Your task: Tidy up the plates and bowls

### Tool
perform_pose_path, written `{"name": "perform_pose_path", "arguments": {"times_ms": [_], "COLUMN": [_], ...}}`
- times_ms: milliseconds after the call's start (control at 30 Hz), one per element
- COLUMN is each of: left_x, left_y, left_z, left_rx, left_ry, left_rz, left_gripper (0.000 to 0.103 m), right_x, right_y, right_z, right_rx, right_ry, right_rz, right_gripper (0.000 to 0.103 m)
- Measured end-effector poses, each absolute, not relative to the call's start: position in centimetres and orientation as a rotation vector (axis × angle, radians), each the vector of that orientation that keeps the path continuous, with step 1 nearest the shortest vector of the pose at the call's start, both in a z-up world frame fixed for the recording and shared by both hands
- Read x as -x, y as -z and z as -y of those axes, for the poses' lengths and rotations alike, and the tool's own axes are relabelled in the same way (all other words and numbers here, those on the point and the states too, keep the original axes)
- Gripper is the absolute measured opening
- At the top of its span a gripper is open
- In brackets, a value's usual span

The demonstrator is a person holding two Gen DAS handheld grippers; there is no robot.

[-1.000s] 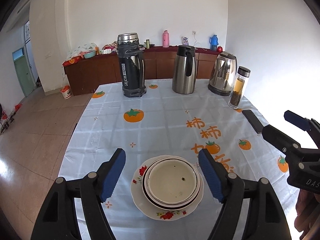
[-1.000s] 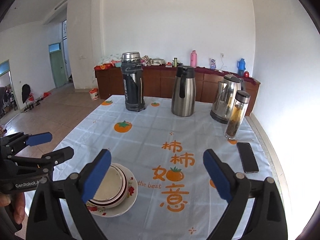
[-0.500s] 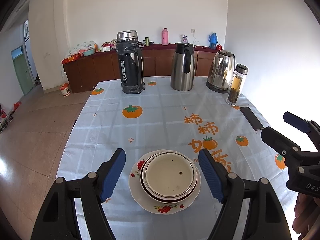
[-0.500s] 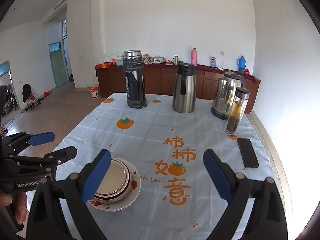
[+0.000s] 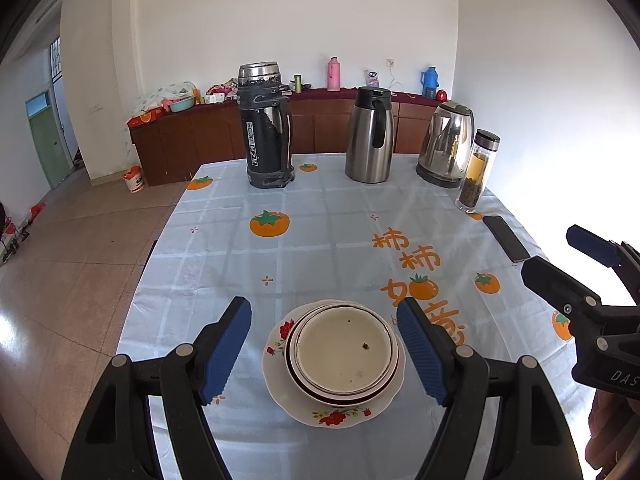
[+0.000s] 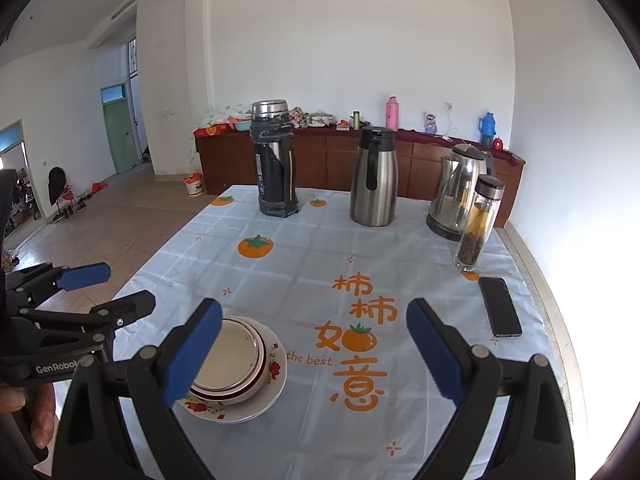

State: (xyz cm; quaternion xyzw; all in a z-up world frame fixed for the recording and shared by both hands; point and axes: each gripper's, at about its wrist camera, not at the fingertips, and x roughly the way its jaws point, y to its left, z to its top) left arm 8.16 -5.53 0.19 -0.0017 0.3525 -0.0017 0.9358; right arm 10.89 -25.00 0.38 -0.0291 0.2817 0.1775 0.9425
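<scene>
**Both grippers spread and empty above a finished-looking stack**

Your left gripper (image 5: 324,344) hangs over the near edge of the table with its blue pads spread wide and nothing between them. The stack sits directly in the gap, at 12 o'clock from the camera and close in: a cream bowl (image 5: 345,350) nested in a dark-rimmed bowl (image 5: 340,394), both resting on a floral plate (image 5: 280,376). Neither pad touches the crockery. Small dark specks lie on the inner bowl's floor.

Your right gripper (image 6: 314,344) is likewise released and empty, held over bare tablecloth (image 6: 304,272) beside the printed orange characters. From its camera the stack lies at about 9 o'clock, partly hidden behind the left pad, and the left gripper shows beyond that at the frame edge.

Farther out, at 12 o'clock across the table, stand a black flask (image 5: 266,128), a steel carafe (image 5: 370,136), a kettle (image 5: 448,144) and a tea bottle (image 5: 476,172); a phone (image 5: 506,238) lies at 2 o'clock.

Judged from this layout, the nesting step appears complete, since no loose plate or bowl is visible elsewhere. If the stack must be relocated, the next move calls for closing on the plate rim, not the bowls, and lifting level so the bowls do not slide.
</scene>
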Motion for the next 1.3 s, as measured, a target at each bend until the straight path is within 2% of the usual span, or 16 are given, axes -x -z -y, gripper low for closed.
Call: {"name": "perform_pose_path", "arguments": {"times_ms": [1300], "left_x": [-11.0], "left_y": [-0.1], "left_z": [5.8], "left_rx": [-0.003], "left_ry": [0.011], "left_rz": [-0.7], "left_gripper": [0.078], "right_x": [-13.2], "right_y": [0.1], "right_z": [24.6], "right_rx": [0.05], "right_ry": [-0.369], "right_rz": [-0.581], "right_gripper": [0.095]}}
